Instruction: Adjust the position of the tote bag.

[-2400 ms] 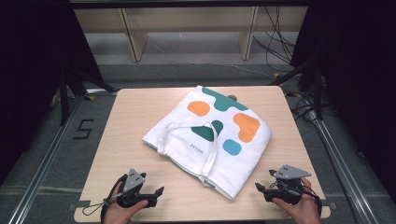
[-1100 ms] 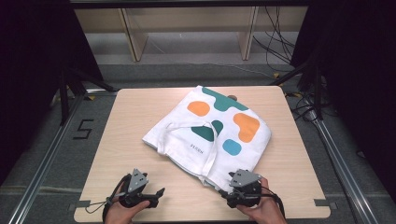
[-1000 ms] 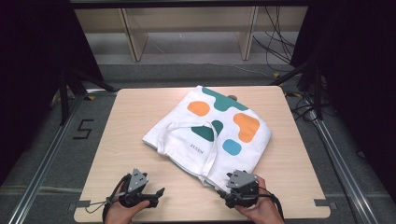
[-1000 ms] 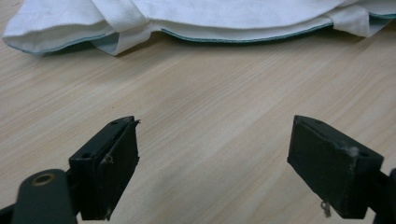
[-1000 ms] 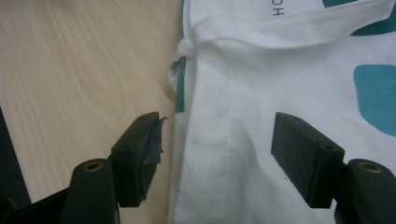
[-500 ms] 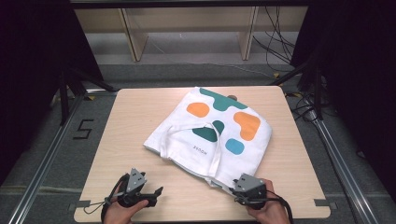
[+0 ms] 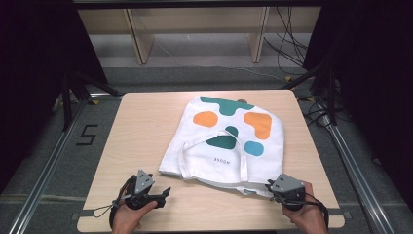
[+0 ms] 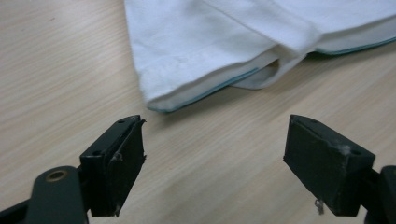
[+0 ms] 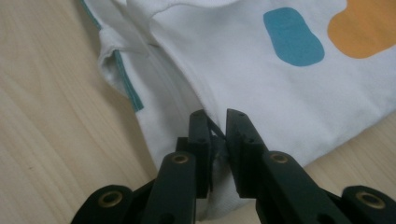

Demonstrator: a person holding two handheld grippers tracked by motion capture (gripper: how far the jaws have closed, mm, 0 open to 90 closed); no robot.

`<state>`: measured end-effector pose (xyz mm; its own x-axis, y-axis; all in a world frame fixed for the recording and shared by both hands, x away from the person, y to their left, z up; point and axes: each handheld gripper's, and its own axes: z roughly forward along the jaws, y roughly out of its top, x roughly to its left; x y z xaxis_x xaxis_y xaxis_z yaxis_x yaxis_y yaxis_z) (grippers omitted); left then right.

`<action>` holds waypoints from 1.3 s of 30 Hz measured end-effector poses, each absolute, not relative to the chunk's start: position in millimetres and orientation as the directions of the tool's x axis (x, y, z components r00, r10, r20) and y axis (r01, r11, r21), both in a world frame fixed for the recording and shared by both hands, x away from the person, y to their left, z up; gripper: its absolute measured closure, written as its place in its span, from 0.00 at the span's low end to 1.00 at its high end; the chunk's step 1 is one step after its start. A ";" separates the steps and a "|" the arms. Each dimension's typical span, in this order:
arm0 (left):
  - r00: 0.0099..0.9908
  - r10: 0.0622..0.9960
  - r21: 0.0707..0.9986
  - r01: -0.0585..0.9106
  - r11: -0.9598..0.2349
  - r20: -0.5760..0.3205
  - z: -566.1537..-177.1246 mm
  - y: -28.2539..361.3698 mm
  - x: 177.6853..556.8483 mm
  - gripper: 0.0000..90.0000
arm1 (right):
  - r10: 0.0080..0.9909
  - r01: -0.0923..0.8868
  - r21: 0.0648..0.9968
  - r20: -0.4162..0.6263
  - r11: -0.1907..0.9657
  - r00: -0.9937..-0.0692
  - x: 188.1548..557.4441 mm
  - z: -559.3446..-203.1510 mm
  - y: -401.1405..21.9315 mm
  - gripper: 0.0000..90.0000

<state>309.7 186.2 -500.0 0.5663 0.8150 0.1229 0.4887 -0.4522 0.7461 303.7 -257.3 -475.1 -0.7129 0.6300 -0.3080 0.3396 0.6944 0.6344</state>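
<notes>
A white tote bag (image 7: 229,141) with teal, orange and blue blobs and long handles lies flat on the wooden table (image 7: 141,126). My right gripper (image 7: 271,187) sits at the bag's near right corner, jaws shut on the white fabric (image 9: 217,133). The bag (image 9: 261,84) spreads away from that pinch, its teal-trimmed edge (image 9: 126,79) to the left. My left gripper (image 7: 163,195) rests near the table's front left, open, with bare wood between its jaws (image 8: 212,158). The bag's near left corner (image 8: 159,100) lies just beyond them, untouched.
Wooden shelf legs (image 7: 139,36) and cables (image 7: 287,34) stand beyond the table's far edge. Metal rails (image 7: 44,170) run along both sides, and a floor mark "5" (image 7: 85,135) lies to the left. Bare wood stretches left of the bag.
My right gripper came in from the right front corner to the bag's near edge, shut on the fabric and pulled it right and toward me; the bag has shifted and flattened. The left gripper stayed put.
</notes>
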 end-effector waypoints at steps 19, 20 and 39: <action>0.550 0.820 0.730 0.494 -0.473 0.159 -513.0 180.8 348.9 0.27 | 0.658 0.343 0.653 -0.323 0.675 -0.680 316.4 -471.5 -277.4 0.90; 0.555 0.814 0.725 0.489 -0.485 0.170 -512.7 180.9 350.5 0.29 | 0.658 0.343 0.653 -0.323 0.675 -0.681 316.4 -471.7 -277.4 0.90; 0.640 0.679 0.730 0.261 -0.632 0.360 -512.7 154.9 357.8 0.82 | 0.646 0.396 0.581 -0.318 0.711 -0.694 318.5 -486.8 -272.9 0.75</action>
